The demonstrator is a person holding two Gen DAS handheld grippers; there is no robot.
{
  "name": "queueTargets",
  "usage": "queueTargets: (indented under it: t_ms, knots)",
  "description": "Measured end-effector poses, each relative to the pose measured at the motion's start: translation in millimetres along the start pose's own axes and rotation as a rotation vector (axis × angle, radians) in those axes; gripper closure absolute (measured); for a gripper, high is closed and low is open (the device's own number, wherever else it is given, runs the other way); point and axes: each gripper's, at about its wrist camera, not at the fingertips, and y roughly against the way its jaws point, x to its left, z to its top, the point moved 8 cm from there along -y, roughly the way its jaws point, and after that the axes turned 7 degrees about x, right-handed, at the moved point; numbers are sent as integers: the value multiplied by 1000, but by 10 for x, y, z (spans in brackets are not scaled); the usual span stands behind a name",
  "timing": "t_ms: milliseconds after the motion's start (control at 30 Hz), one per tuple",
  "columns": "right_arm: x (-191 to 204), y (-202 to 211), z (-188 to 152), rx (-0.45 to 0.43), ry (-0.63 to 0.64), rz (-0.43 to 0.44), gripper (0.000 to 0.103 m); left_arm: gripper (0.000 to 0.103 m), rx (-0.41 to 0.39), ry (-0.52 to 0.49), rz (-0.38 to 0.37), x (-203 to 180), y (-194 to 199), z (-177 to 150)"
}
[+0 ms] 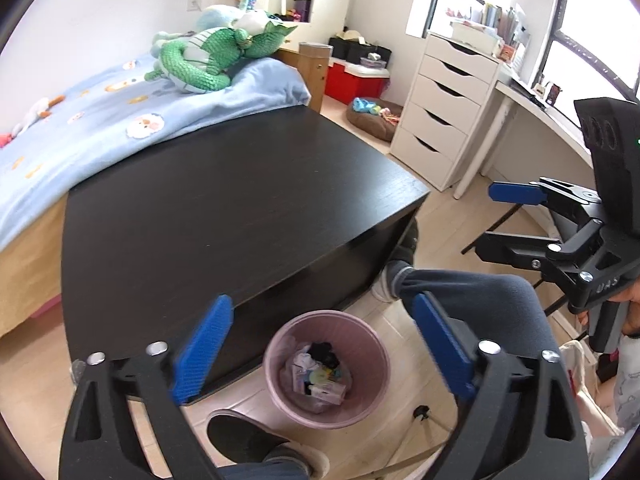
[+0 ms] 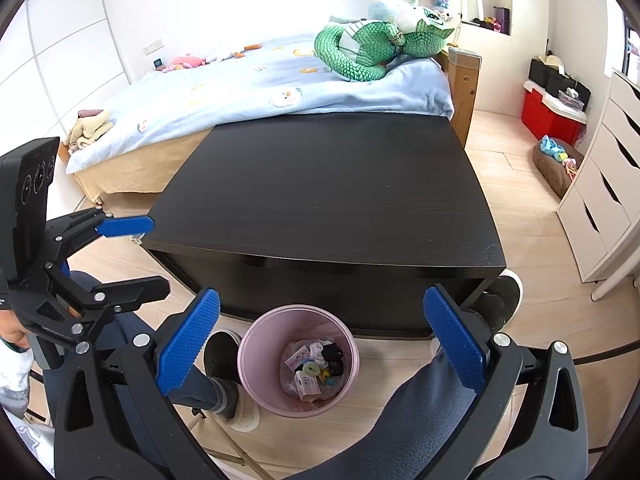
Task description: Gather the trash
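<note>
Both grippers, left gripper and right gripper, released, nothing between pads, above round pink plastic waste bin. Assorted small trash already inside bin, beside bare dark wooden table. Best to scan for leftovers before withdrawing.

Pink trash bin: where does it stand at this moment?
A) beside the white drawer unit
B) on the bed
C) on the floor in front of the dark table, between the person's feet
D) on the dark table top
C: the pink trash bin, with trash inside, stands on the wooden floor just in front of the dark table, a shoe on either side.
</note>
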Motion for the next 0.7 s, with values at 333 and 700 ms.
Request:
queueTargets:
  t_ms: [333, 700]
  knots:
    - [56, -34, 4, 6, 8, -5, 3, 7, -11, 50, 31, 161, 44, 3]
    - [56, -28, 353, -21, 20, -24, 3, 7, -62, 137, 81, 495, 237, 123]
